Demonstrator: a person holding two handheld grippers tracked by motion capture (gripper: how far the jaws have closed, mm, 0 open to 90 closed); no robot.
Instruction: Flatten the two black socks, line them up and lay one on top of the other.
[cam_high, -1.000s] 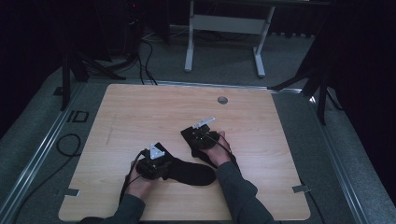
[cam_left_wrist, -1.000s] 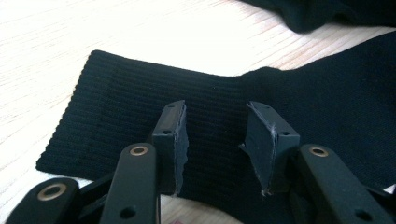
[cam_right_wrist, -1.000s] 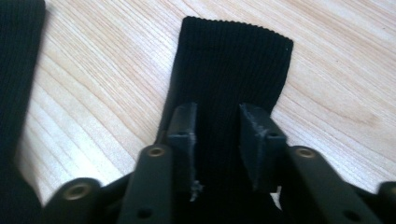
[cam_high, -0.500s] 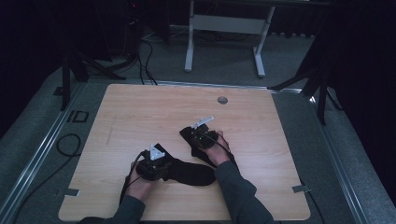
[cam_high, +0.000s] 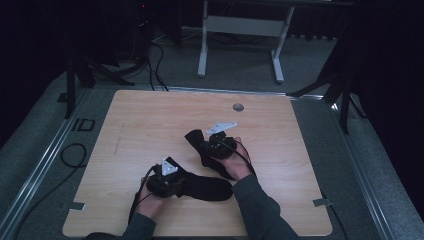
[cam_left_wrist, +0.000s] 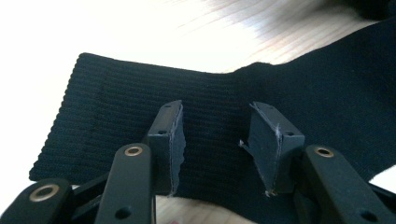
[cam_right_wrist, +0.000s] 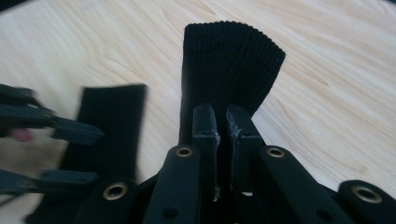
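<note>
Right tongs (cam_right_wrist: 222, 135) clamped on one end of the black ribbed knit sock (cam_right_wrist: 229, 60), lifting it off the wooden table (cam_high: 150, 120). Left tongs (cam_left_wrist: 217, 140) have just been opening, jaws now spread with the sock's other end lying flat beneath, unpinched. Risk: thin pinch slips as fabric weight drags, or the sock snags on the left pads.

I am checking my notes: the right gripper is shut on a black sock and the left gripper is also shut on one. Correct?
Not quite. In the left gripper view, the left gripper stands open over its black sock, pads apart. The right gripper is indeed shut on its sock.
</note>
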